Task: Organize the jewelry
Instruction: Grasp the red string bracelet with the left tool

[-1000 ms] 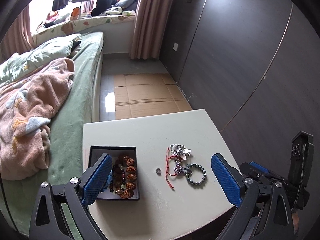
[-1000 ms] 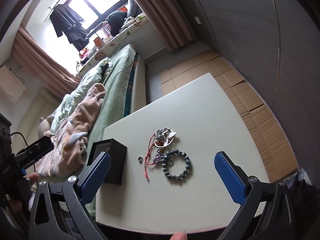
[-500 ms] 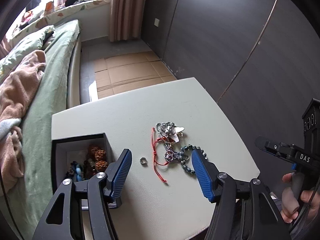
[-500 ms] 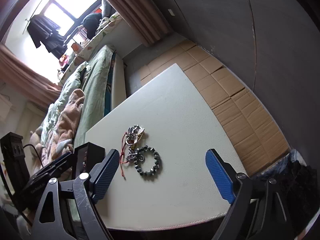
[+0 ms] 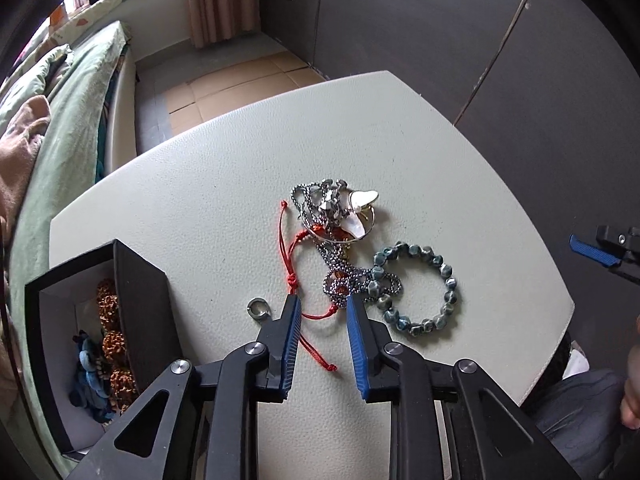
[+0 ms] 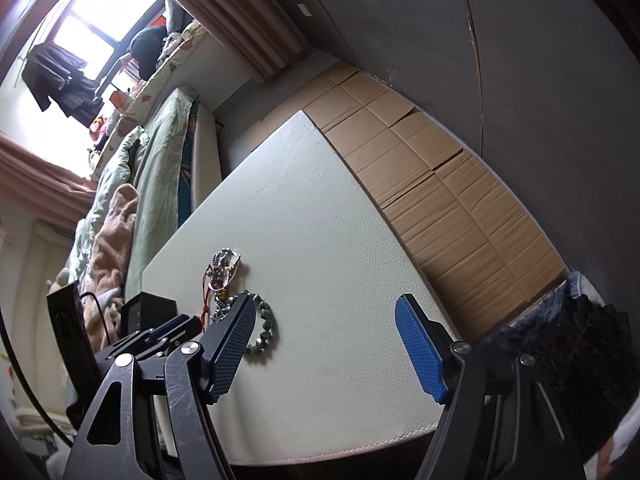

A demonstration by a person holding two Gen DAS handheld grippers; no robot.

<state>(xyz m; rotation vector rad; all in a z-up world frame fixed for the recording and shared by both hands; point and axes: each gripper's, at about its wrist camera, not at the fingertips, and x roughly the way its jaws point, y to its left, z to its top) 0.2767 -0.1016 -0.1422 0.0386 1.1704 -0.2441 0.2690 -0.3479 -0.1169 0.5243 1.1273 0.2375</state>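
Note:
On the pale table [image 5: 224, 168] lie a red cord bracelet [image 5: 289, 254], a silver chain with a shell pendant [image 5: 332, 208], a grey-blue bead bracelet [image 5: 424, 280] and a small ring [image 5: 258, 307]. A black box [image 5: 136, 300] at the left holds brown beads and a blue piece. My left gripper [image 5: 323, 305] points down at the cord's near loop. Its jaws are closing with the cord between them, and the pads stand apart from it. My right gripper [image 6: 324, 306] hovers over bare table right of the bead bracelet [image 6: 266, 332], its jaws closing slightly on nothing.
A bed [image 5: 68, 120] with green cover and pink blanket runs along the table's left side. Flattened cardboard [image 6: 432, 184] covers the floor beyond and to the right. A dark wardrobe wall [image 5: 460, 40] stands at the right. Dark cloth [image 6: 580, 344] lies by the near right corner.
My left gripper has come down close over the jewelry and its jaws have narrowed from wide to a small gap around the red cord. The right gripper dropped and rolled a little, jaws slightly narrower.

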